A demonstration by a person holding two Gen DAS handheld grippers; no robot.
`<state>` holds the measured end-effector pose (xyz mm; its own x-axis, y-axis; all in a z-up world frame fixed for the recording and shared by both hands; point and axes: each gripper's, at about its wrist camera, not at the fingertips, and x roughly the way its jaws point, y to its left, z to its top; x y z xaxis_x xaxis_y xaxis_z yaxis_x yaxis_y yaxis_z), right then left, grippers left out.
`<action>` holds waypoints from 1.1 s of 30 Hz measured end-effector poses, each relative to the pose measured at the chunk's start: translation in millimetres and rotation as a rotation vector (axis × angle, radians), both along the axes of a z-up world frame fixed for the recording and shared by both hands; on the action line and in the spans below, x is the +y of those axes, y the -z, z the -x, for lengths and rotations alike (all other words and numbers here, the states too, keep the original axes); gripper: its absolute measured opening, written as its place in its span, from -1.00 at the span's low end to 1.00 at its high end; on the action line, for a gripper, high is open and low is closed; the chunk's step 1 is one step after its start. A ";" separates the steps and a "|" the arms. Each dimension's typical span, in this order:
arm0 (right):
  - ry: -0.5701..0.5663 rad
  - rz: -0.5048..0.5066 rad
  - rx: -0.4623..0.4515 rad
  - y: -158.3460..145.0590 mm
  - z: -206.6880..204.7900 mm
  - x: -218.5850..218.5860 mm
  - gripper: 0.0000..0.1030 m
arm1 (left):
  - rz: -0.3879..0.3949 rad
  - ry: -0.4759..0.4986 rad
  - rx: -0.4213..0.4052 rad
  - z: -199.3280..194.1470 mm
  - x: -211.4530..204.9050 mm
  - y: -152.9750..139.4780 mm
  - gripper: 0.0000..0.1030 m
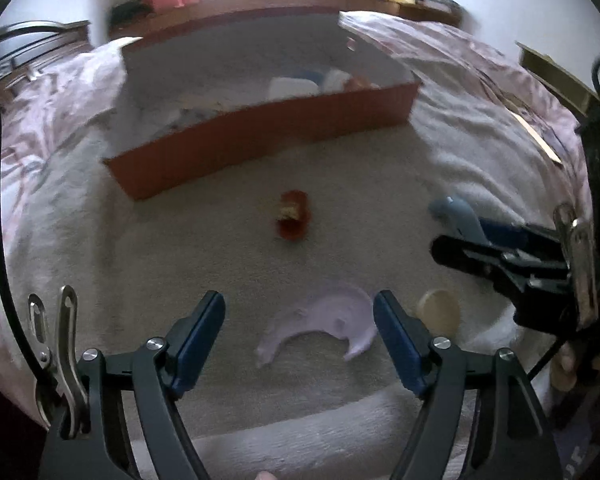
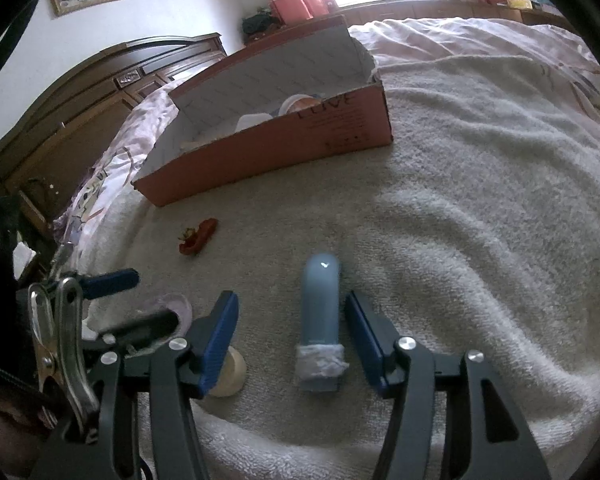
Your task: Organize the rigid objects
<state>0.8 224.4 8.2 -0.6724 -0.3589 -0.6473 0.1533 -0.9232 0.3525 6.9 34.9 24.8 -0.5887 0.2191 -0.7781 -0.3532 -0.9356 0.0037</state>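
Towel-covered bed [image 2: 480,208] carries a box [image 2: 284,152] and loose items. Right gripper [image 2: 290,338], spread, straddles the blue tube [image 2: 320,312], whose long axis runs along the fingers. Left gripper [image 1: 300,340], also spread and empty, hovers near the lilac piece [image 1: 332,320].

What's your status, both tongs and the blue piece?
Left tongs open over lilac piece. Right tongs open, straddling blue tube, not gripped. Orange box ahead, path clear; red item off left.
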 end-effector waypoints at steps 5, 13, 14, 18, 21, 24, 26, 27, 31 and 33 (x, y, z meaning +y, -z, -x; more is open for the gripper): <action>0.000 -0.005 0.000 -0.1 0.6 -0.7 0.15 | -0.032 0.007 -0.010 -4.4 -1.4 -3.2 0.52; -0.001 -0.005 0.001 -0.1 0.3 -0.7 0.15 | 0.032 0.037 -0.056 -8.2 19.9 19.2 0.52; -0.001 -0.005 0.001 -0.2 0.3 -0.8 0.15 | 0.038 0.026 -0.061 -6.7 19.5 21.0 0.52; 0.003 -0.001 0.007 0.0 -1.3 -0.9 0.15 | 0.014 0.014 -0.064 -5.5 15.6 20.3 0.52; 0.011 -0.001 0.001 0.3 -5.0 -0.7 0.15 | 0.022 0.015 -0.060 -5.6 14.6 21.0 0.51; 0.020 0.006 -0.013 0.2 -8.3 1.0 0.15 | 0.015 0.014 -0.056 -5.4 15.2 20.8 0.41; 0.024 0.006 -0.020 0.5 -10.8 1.4 0.15 | 0.000 0.005 -0.049 -4.6 11.8 20.0 0.30; 0.026 0.003 -0.021 0.6 -12.2 1.4 0.15 | -0.012 0.005 -0.051 -5.3 9.6 19.5 0.30; 0.033 -0.016 -0.021 1.6 -17.5 -0.7 0.15 | -0.027 0.006 -0.047 -6.3 9.3 17.8 0.29; 0.037 -0.020 -0.019 2.2 -19.1 -0.7 0.15 | -0.028 0.005 -0.044 -6.6 9.4 17.0 0.29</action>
